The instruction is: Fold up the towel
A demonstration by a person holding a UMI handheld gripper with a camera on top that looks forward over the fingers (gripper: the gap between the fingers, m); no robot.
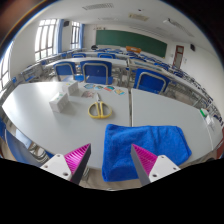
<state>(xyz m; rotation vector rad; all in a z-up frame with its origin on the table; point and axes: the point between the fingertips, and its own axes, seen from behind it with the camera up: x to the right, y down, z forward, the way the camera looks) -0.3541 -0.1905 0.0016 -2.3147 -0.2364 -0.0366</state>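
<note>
The handheld two-finger gripper point(111, 160) is hovering above the near edge of a white table point(40, 105), its fingers standing well apart and clamping nothing, with the pink pads point(78, 156) facing each other across the gap. The blue terry-cloth towel point(146, 148) is lying flat on the table just ahead of the right finger, spreading to the right of the gap; its near left corner is reaching down between the two fingers, while most of the cloth is sitting beyond and to the right. The towel appears spread in a rough rectangle, with the fold judged as not yet begun. By its look it is soft, light and limp, so it should drape and sag rather than hold shape, and a pinch at a corner or along an edge seems the sound grip; the near left corner is the closest. Further off on the table a white box-like object point(61, 100) and a yellow ring-shaped item point(97, 109) are resting, well apart from the towel. Blue chairs point(97, 71) are standing beyond the table's far side.
</note>
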